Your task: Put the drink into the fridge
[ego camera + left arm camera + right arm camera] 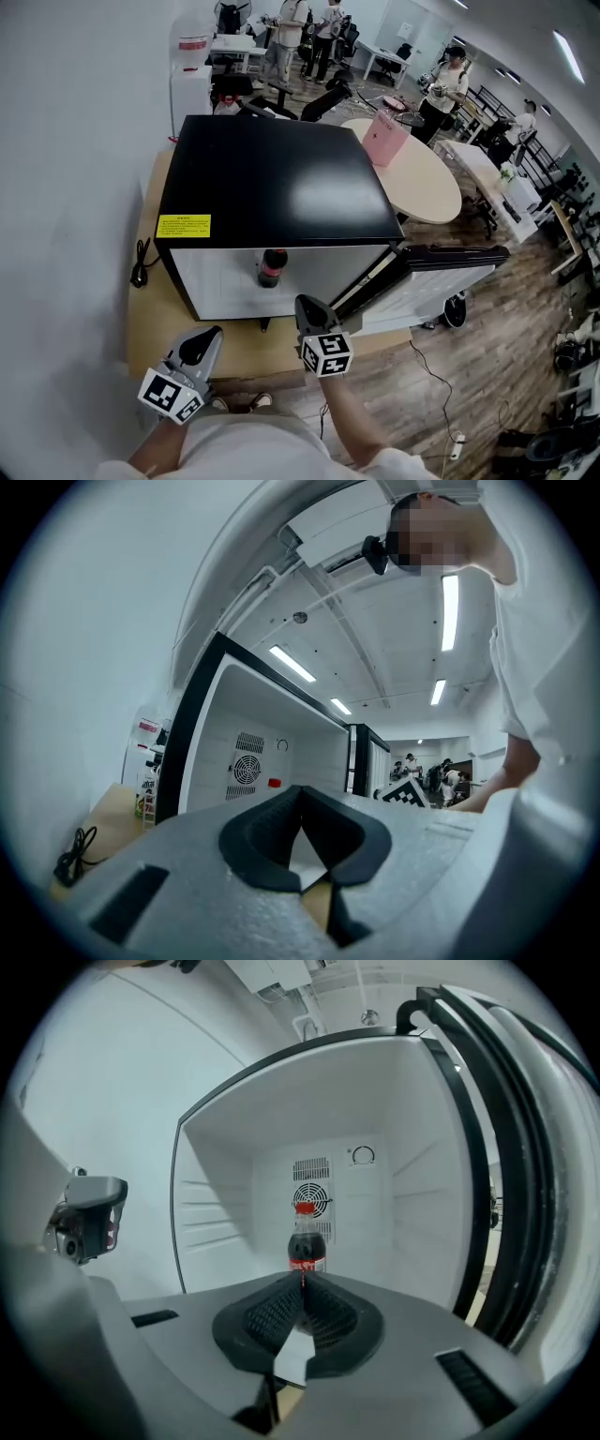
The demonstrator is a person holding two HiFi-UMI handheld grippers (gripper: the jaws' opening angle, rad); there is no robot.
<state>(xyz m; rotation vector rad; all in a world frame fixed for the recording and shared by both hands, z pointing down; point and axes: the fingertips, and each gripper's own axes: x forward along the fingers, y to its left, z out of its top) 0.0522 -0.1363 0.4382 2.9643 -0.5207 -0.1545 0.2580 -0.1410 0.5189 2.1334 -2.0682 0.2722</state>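
A cola bottle (273,267) with a red cap stands upright inside the open fridge (272,178), just behind its front edge. In the right gripper view the bottle (307,1241) stands in front of the fan on the back wall. My right gripper (302,1283) is shut with nothing in it, a little in front of the bottle and apart from it; in the head view the right gripper (312,309) is just below the fridge opening. My left gripper (202,345) hangs lower left, shut and empty (300,794). The fridge door (441,267) stands swung open to the right.
The fridge sits on a low wooden platform (155,319) against a white wall. A black cable (141,262) lies at its left. Behind are a round beige table (422,183) with a pink bag (385,136), a water dispenser (192,84) and people.
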